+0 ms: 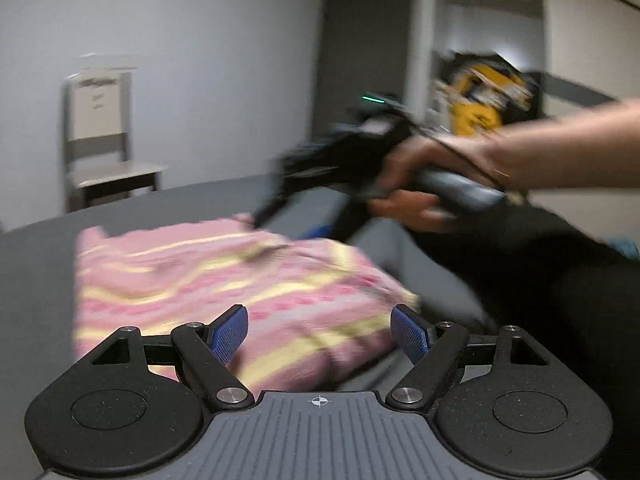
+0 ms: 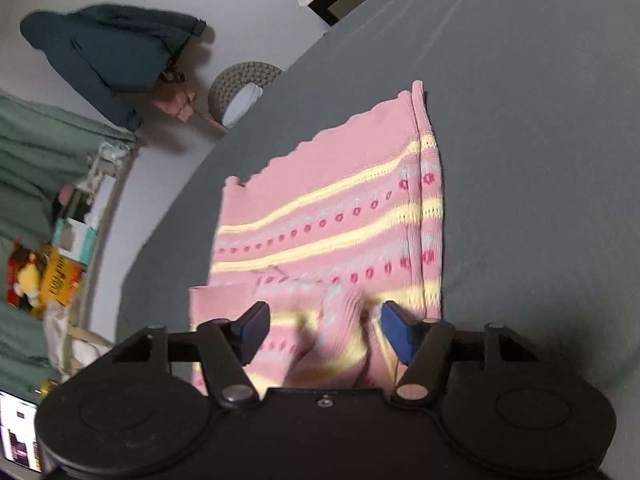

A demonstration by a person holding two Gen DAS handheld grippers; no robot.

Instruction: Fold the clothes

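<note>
Left wrist view
Landmark: pink knitted garment (image 1: 224,292) with yellow stripes, lying folded on the grey tabletop (image 1: 36,280).
Left gripper (image 1: 318,334): fingers spread wide, blue pads facing each other, nothing between them; it hangs over the near edge of the garment.
Right gripper (image 1: 320,168): seen beyond the far right corner of the garment, blurred by motion; its finger tips point down toward that corner. Whether they touch the cloth cannot be told.
Hand (image 1: 432,184): wrapped round the right gripper's grey handle, bare forearm running off to the right.
Chair (image 1: 104,136): stands against the white wall, well beyond the garment's far left side.
Writing: the yellow object (image 1: 476,96) behind the hand is too blurred to read.

Right wrist view
Landmark: the same garment (image 2: 340,224), flat on the tabletop (image 2: 540,140), scalloped hem at the far edge, rows of red dots between yellow stripes.
Right gripper (image 2: 324,328): fingers well apart, gripping nothing; a raised ridge of the garment lies between them, near its closest edge.
Dark blue clothing (image 2: 108,60): hangs on the wall, far left of the garment.
Shelf clutter (image 2: 60,264): left of the garment, off the tabletop; a yellow box carries dark lettering, not legible.
</note>
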